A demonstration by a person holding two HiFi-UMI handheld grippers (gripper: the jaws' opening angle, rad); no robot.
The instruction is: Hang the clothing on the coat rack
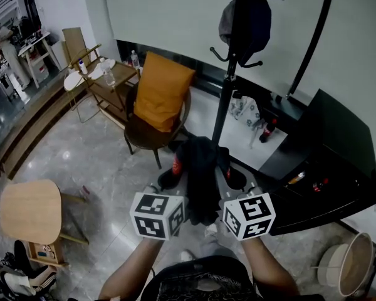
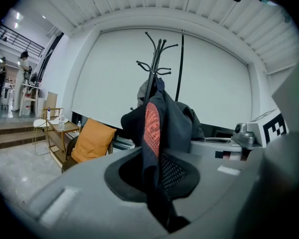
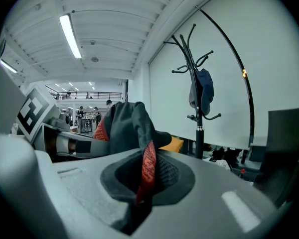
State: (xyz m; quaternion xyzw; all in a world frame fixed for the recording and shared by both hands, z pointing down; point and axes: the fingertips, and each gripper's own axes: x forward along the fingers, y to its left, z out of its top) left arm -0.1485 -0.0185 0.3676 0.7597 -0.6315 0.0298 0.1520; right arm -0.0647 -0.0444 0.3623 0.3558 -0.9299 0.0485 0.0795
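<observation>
Holding a dark garment (image 1: 202,168) with red trim at lower centre: left gripper (image 2: 157,193) and right gripper (image 3: 139,193) both clamped on its fabric, coat rack (image 1: 230,74) just above.

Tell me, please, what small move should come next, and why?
Probably lift the garment up and forward toward the rack. Both the left hand-held gripper and the right hand-held gripper are shut on it, but it sits short of the pole and below the hooks, where a dark item hangs.
</observation>
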